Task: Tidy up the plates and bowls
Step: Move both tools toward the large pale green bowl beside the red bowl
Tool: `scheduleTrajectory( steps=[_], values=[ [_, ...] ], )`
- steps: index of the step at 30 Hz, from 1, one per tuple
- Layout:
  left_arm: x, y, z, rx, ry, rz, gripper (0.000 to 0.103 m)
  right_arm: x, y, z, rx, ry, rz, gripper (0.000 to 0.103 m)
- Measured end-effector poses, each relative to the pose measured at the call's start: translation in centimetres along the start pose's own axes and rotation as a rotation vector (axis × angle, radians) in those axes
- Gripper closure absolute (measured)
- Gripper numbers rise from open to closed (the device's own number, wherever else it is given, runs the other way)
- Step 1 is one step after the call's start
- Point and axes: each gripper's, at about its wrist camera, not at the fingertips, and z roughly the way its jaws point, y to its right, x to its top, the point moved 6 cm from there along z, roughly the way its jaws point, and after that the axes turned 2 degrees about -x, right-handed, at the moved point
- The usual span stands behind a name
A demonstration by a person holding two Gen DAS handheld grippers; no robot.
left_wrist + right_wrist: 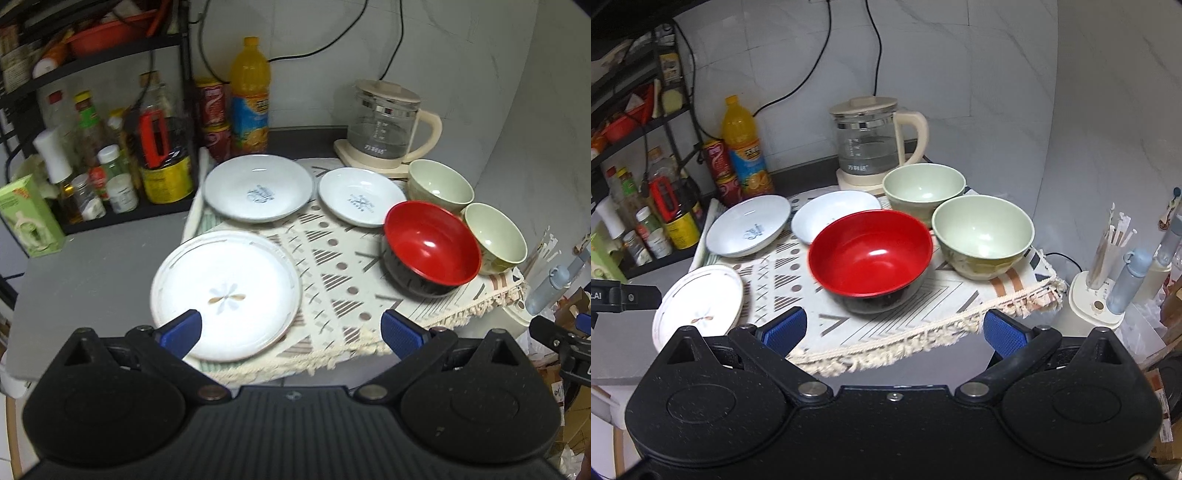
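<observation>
Both the left gripper (290, 332) and the right gripper (894, 330) are hanging wide apart and empty, just off the fringed mat (332, 258) where the flower plate (225, 291) is overhanging the near edge; a careless nudge could be tipping it off. Beyond, the red bowl (870, 253) is crowding two green bowls (982, 230), hiding part of one small plate (827, 218).

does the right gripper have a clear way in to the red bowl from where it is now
Probably yes. The right gripper is open and empty, and the red bowl sits straight ahead of it on the patterned cloth, with only bare cloth between. The near green bowl crowds the bowl's right side.
</observation>
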Motion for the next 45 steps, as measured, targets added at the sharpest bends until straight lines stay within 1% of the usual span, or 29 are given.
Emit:
scheduleTrajectory(
  steps=[4,10,12,14,17,24,29,32,34,36,40,42,45],
  values=[
    [1.3,1.7,2.0,-0.001,-0.014,0.010,0.001,0.9,1.3,1.8,-0.004,-0.021,-0.005,0.000],
    [3.3,4.4,5.3,-0.030,-0.043,0.020,0.001,2.6,3.9,4.0,-0.025,-0.030,0.022,0.001],
    [4.1,5.3,6.2,-0.045,-0.048,0.023,0.002,3.2,4.8,4.8,-0.031,-0.033,0.031,0.001],
    [4.9,6.4,7.2,-0.062,-0.054,0.033,0.003,3.8,5.8,5.4,-0.043,-0.032,0.045,0.005],
    [6.2,7.9,8.5,-0.091,-0.062,0.047,0.003,4.7,7.3,6.1,-0.057,-0.032,0.082,0.005],
    [9.5,12.2,11.5,-0.171,-0.060,0.119,0.004,5.9,10.1,8.2,-0.103,-0.044,0.136,0.007],
    [11.3,15.1,13.7,-0.219,-0.073,0.156,0.007,6.3,11.8,9.7,-0.136,-0.064,0.181,0.010],
    [12.2,16.8,15.0,-0.244,-0.078,0.195,0.008,6.4,12.7,10.6,-0.154,-0.074,0.202,0.015],
    [12.7,17.7,15.9,-0.258,-0.081,0.219,0.009,6.5,13.2,11.2,-0.167,-0.081,0.218,0.016],
    [13.1,18.5,16.7,-0.279,-0.096,0.229,0.012,6.4,13.6,11.5,-0.173,-0.081,0.229,0.018],
    [13.5,20.4,18.3,-0.321,-0.111,0.271,0.018,6.1,14.1,12.4,-0.181,-0.099,0.249,0.026],
    [13.4,21.2,19.2,-0.339,-0.127,0.285,0.026,6.0,14.3,13.1,-0.181,-0.105,0.269,0.028],
    [13.4,22.4,20.6,-0.366,-0.153,0.292,0.032,5.8,14.5,14.2,-0.194,-0.128,0.287,0.035]
  ],
)
